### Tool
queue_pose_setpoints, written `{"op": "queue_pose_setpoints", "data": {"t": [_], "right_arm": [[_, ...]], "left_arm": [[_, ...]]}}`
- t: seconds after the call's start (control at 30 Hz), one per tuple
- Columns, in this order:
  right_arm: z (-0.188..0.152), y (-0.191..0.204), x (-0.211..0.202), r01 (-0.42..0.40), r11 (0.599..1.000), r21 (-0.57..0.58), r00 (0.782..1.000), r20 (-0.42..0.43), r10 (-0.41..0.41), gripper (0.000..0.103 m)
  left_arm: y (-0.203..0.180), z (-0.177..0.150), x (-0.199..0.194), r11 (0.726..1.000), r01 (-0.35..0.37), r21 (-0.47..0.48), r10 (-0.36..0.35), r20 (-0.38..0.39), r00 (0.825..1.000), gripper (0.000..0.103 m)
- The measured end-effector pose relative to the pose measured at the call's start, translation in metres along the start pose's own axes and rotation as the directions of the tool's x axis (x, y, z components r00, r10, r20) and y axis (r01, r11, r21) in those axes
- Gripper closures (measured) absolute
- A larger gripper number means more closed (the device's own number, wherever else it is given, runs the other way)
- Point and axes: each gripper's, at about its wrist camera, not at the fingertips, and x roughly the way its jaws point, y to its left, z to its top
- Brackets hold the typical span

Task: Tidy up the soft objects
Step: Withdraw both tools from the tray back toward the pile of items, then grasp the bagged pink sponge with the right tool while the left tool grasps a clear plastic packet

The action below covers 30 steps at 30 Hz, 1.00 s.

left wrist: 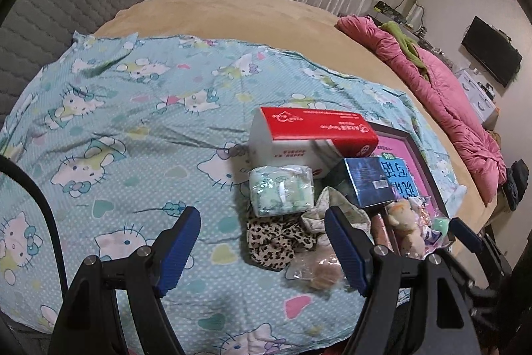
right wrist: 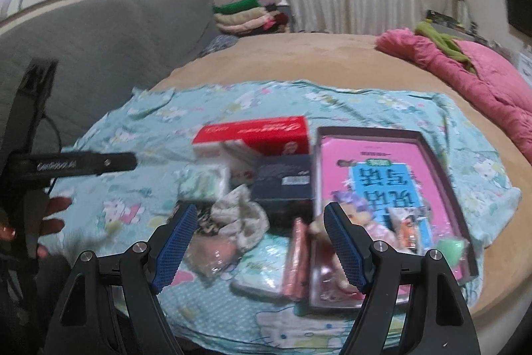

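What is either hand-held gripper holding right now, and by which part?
Nothing. The left hand-held gripper and the right hand-held gripper both stand wide open above the pile on the bed, with no item pinched between their blue fingers.

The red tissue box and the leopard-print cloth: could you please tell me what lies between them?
A green-and-white wrapped pack lies between the red tissue box and the leopard-print cloth, clearest in the left wrist view.

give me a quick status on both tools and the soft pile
Left tool open, empty. Right tool open, empty. Leopard cloth and cream cloth untouched on sheet. Dark box crowds the pile.
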Motion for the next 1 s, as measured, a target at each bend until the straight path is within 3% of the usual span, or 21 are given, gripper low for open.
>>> {"op": "queue_pose_setpoints", "data": {"t": [0.57, 1.0], "right_arm": [[-0.033, 0.055, 0.069, -0.099, 0.972, -0.213, 0.99, -0.124, 0.073, 0.023], [-0.054, 0.079, 0.113, -0.05, 0.929, -0.367, 0.983, -0.184, -0.02, 0.023]], "left_arm": [[0.004, 0.006, 0.075, 0.998, 0.057, 0.009, -0.056, -0.073, 0.996, 0.026], [0.027, 0.016, 0.119, 0.987, 0.148, -0.057, -0.154, -0.124, 0.98, 0.026]]}}
